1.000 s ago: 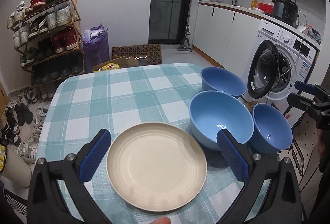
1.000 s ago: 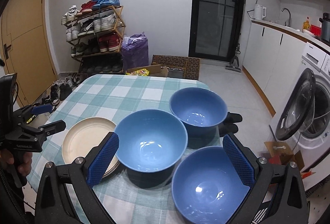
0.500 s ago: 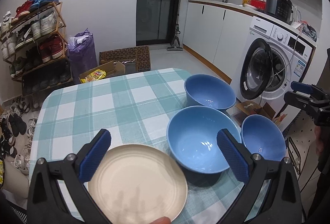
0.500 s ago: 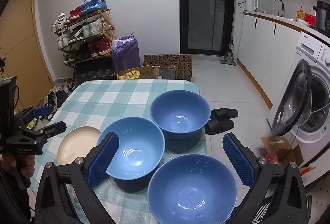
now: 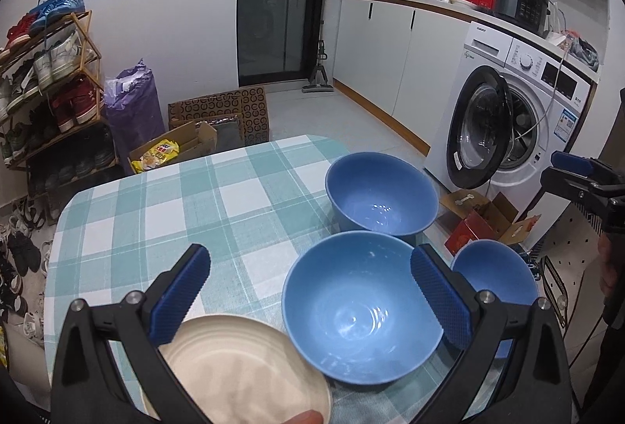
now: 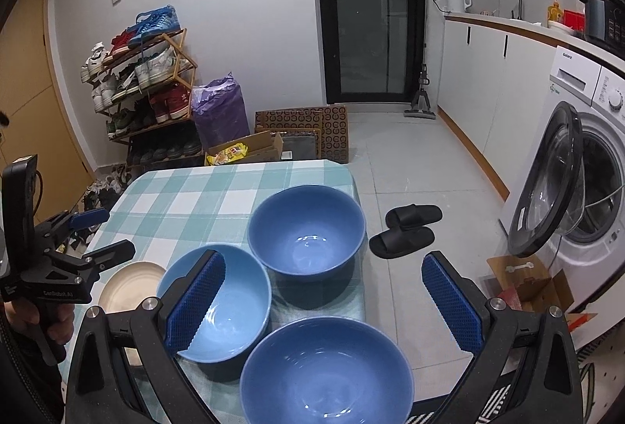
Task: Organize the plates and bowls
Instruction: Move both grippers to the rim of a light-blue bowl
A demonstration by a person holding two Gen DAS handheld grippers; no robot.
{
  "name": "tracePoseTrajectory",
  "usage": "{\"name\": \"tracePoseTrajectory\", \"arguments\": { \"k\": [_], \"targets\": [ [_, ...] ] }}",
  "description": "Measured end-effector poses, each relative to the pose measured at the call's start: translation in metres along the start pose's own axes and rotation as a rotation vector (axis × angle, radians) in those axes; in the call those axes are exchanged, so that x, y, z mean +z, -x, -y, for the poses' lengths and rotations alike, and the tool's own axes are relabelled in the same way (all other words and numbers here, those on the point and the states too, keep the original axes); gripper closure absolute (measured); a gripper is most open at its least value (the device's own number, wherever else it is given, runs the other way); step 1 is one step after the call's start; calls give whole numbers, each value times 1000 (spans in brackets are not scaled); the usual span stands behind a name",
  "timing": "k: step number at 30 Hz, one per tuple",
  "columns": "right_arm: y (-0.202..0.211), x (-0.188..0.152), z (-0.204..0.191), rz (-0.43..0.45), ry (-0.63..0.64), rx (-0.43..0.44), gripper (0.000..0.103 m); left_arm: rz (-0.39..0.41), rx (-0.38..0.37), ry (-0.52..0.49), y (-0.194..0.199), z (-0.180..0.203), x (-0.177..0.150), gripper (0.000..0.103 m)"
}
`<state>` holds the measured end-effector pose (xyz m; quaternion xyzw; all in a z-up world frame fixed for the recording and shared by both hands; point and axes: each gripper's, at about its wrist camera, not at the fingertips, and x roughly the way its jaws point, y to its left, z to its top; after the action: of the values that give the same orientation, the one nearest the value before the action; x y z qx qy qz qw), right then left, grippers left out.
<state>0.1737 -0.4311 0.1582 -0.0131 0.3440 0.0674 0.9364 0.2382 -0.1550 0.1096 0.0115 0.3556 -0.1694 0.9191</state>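
A cream plate (image 5: 242, 369) lies at the near left of the checked table (image 5: 156, 213). Three blue bowls stand to its right: a far one (image 5: 381, 197), a middle one (image 5: 359, 306) and a near-right one (image 5: 496, 279). My left gripper (image 5: 308, 267) hangs open above the plate's edge and the middle bowl, holding nothing. My right gripper (image 6: 322, 263) is open above the near bowl (image 6: 328, 373), with the lighter middle bowl (image 6: 230, 303) under its left finger and the far bowl (image 6: 308, 228) ahead. The plate (image 6: 129, 283) sits beside the left gripper (image 6: 113, 232).
A washing machine (image 6: 586, 197) with its door swung open stands to the right of the table. Black slippers (image 6: 406, 228) lie on the floor beside the table's edge. A shoe rack (image 5: 50, 84), a purple bag (image 5: 133, 107) and cardboard boxes (image 5: 218, 119) are beyond the far end.
Both views have drawn back and swung right. The plate slid to the lower left of the left view, and the near bowl came under the right gripper. Both grippers stayed open.
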Motion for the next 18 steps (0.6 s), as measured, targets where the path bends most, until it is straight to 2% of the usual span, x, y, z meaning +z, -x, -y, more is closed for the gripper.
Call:
{"name": "tracePoseTrajectory", "arguments": {
  "k": [9, 18],
  "targets": [
    [-32, 11, 25, -29, -67, -1, 1, -14, 2, -7, -27, 3, 15, 0],
    [-62, 13, 30, -62, -78, -8, 1, -33, 7, -22, -58, 7, 26, 0]
  ]
}}
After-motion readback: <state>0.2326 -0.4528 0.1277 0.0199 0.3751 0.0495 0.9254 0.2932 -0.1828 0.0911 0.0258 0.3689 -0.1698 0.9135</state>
